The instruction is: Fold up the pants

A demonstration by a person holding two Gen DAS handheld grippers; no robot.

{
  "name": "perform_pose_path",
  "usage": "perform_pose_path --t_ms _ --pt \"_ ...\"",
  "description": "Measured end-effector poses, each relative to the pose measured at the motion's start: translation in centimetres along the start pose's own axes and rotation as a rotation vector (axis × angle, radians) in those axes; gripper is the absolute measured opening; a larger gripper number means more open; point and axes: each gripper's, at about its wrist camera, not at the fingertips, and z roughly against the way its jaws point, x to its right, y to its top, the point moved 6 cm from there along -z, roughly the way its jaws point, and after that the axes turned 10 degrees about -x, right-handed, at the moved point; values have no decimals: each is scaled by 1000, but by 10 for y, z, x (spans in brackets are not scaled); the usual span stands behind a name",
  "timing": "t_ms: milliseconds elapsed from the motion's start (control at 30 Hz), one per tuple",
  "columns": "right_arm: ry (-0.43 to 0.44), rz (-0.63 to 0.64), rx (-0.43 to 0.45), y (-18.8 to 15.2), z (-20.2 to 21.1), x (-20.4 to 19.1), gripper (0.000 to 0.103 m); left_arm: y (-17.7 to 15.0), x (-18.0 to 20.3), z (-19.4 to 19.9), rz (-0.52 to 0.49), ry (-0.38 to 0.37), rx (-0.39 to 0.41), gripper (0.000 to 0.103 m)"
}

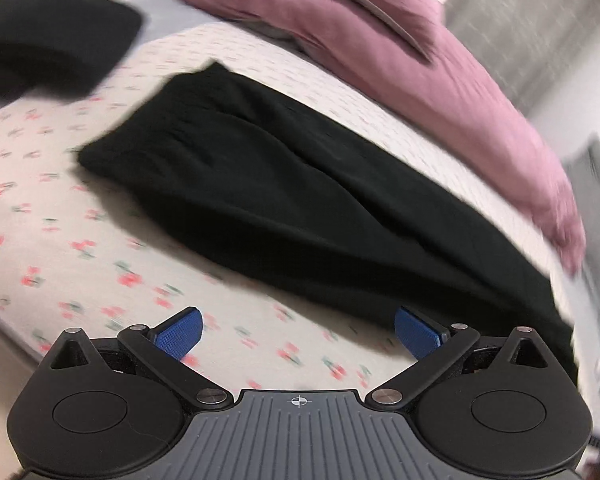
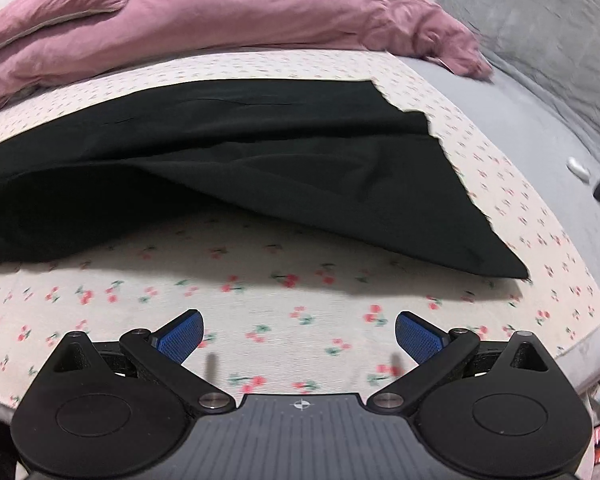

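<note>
A cherry-print white bedsheet (image 2: 260, 320) is the work surface, a rumpled mauve-pink duvet (image 2: 220, 12) pushed behind to leave room; the long black fabric pants (image 2: 260, 168) lie stretched flat across it, legs apparently laid together ready for folding. The left gripper (image 1: 298, 330) and the right gripper (image 2: 299, 332) both hover spread wide and empty just short of the near edge; motion blur smears everything, the far hem is cut off in the left view, and a dark folded bundle (image 1: 52, 36) stays unidentifiable.

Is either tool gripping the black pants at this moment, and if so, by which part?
Nothing is held. The left tool and right tool are both open over the cherry-print sheet, short of the black pants.
</note>
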Motion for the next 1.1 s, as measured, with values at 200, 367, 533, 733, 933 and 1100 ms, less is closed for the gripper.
perform_pose_path --t_ms 200,367,533,733,933,1100 --pt "-38 7 -4 7 -4 21 100 32 -44 5 174 -11 65 101" --pt "-143 85 -3 15 -16 37 94 52 -62 -4 213 66 103 73" --pt "-230 202 4 24 -33 49 67 52 -69 -13 205 76 94 15" --pt "-296 318 39 34 -44 55 0 48 -70 -5 134 106 106 0" --pt "-353 412 64 24 -25 65 0 35 -69 11 39 127 66 0" --pt "-385 475 36 9 -25 68 0 17 -80 14 -79 272 0 0"
